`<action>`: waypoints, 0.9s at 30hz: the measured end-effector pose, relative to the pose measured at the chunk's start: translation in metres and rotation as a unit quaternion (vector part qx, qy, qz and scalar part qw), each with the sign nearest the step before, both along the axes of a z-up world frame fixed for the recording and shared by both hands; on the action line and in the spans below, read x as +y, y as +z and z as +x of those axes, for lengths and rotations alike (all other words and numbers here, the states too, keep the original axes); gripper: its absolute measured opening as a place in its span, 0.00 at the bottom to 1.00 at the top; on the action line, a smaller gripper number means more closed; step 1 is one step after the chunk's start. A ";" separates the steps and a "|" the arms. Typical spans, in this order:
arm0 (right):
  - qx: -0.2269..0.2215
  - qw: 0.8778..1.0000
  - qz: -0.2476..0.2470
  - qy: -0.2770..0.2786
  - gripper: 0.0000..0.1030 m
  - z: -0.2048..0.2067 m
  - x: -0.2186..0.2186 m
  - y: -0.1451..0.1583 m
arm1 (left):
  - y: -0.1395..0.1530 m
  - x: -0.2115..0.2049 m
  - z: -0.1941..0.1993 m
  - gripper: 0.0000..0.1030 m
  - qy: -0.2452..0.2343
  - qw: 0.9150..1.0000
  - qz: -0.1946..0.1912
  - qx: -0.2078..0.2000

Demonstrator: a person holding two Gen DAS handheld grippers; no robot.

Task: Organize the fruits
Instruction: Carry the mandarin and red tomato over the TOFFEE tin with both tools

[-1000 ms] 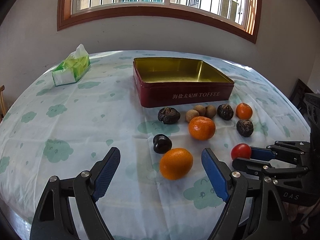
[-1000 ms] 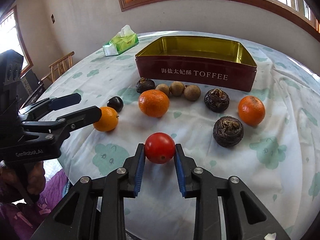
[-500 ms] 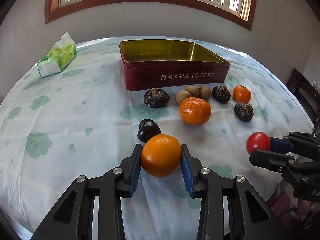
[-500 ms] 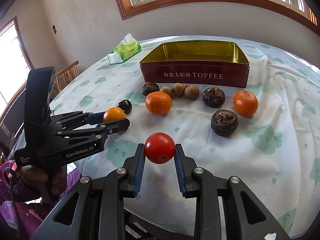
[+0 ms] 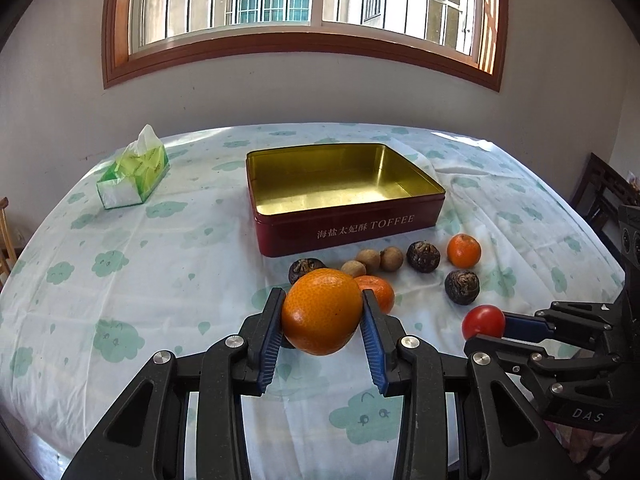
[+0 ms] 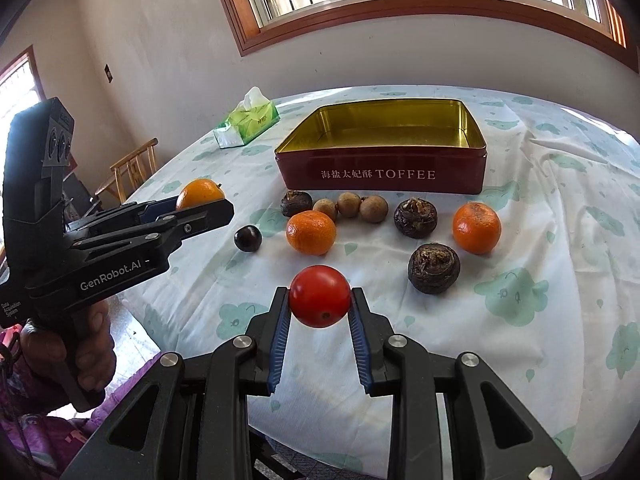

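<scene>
L gripper (image 5: 322, 318) fingers narrow, pressed on both sides of a big orange (image 5: 322, 311), held clear above the bench (image 5: 120, 280); the jaws have just been closing on it. In the R wrist view that orange (image 6: 200, 193) peeks over the L gripper at 9 o'clock, a hand (image 6: 80, 344) gripping its handle at approx. 8. R gripper (image 6: 319, 300) fingers narrow too, clamped on a red tomato (image 6: 319, 296), also off the cloth; in the L wrist view the tomato (image 5: 483, 321) sits at 4 o'clock of the orange.

Toffee tin (image 6: 384, 172), red outside, gold inside, lid off, nothing in it, stands at 12 o'clock, near the far side of the fruit spread. Loose on the bench w/ the cloud-print cloth, R wrist view: a mid orange (image 6: 311, 232), a small orange (image 6: 477, 228) at 2, three longans (image 6: 350, 205) in a touching row just in front of the tin, three dark knobbly water chestnuts (image 6: 434, 268), (image 6: 415, 217), (image 6: 296, 203), and one smooth dark chestnut (image 6: 248, 238) at approx. 10. Tissue pack (image 6: 246, 124) well apart, at 11 o'clock.
</scene>
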State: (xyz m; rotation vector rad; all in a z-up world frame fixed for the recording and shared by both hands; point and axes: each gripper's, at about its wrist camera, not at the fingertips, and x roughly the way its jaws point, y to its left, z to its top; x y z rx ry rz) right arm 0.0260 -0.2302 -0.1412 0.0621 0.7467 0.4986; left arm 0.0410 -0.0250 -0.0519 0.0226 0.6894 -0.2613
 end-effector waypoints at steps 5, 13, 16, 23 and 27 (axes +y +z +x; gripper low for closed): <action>-0.012 1.000 0.003 -0.003 0.26 0.004 -0.004 0.009 | 0.008 -0.006 0.001 0.37 0.005 1.000 0.010 -0.013; -0.030 1.000 0.003 -0.006 0.26 0.015 -0.009 0.024 | 0.014 -0.010 0.010 0.37 0.012 0.999 0.016 -0.025; -0.038 0.999 0.002 -0.006 0.26 0.023 -0.011 0.031 | 0.018 -0.012 0.018 0.37 0.014 0.999 0.016 -0.031; -0.055 0.998 0.003 -0.011 0.26 0.049 -0.016 0.045 | 0.026 -0.018 0.044 0.37 0.020 0.999 0.021 -0.043; -0.060 0.998 0.001 -0.014 0.26 0.066 -0.019 0.052 | 0.030 -0.020 0.062 0.37 0.025 0.998 0.021 -0.046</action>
